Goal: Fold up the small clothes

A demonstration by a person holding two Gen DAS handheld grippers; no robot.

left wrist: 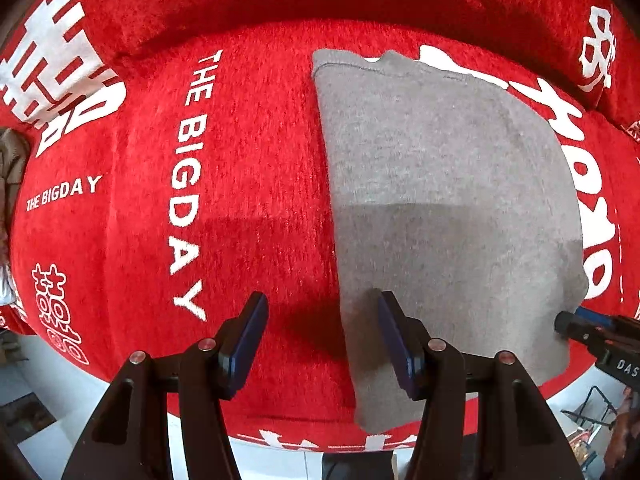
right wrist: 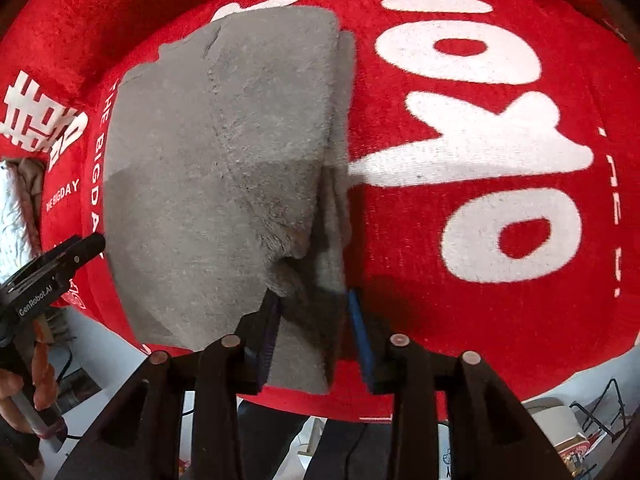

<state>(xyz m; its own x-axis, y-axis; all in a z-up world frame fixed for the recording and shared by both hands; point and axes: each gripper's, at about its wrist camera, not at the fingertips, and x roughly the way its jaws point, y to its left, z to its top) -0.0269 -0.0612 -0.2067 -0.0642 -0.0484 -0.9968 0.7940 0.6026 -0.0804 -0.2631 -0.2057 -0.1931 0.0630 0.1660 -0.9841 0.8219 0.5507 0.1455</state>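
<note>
Grey garment (left wrist: 448, 184) lies partly folded on the red printed cover (left wrist: 248, 184), mostly flat, long straight fold edge running away from the left gripper (left wrist: 322, 344). Left gripper points down, jaws apart and empty; that fold edge passes between them, with the inner pad over grey cloth and the outer pad over bare red cover, nothing pinched. Right gripper (right wrist: 314, 336) also points down over the garment's near corner on the opposite side; its jaws stand partway apart with a bunched, rucked flap of grey cloth (right wrist: 304, 312) between them. Pads look loose on the fabric, not pressing, though contact on the left pad is hard to judge. Seen from the left wrist, the right gripper's tip sits just off the garment's near right corner. Risks, as a judgement: the rucked corner under the right jaws is thick and uneven, so on release it may spring open or leave a lump and spoil the fold. If the right gripper lifts with fibres snagged on a pad, the top layer could drag and skew. The left gripper, closing where it is, might catch the fuzzy cover along with the garment edge. The cover is soft, so pressing could shift the whole pile.
</note>
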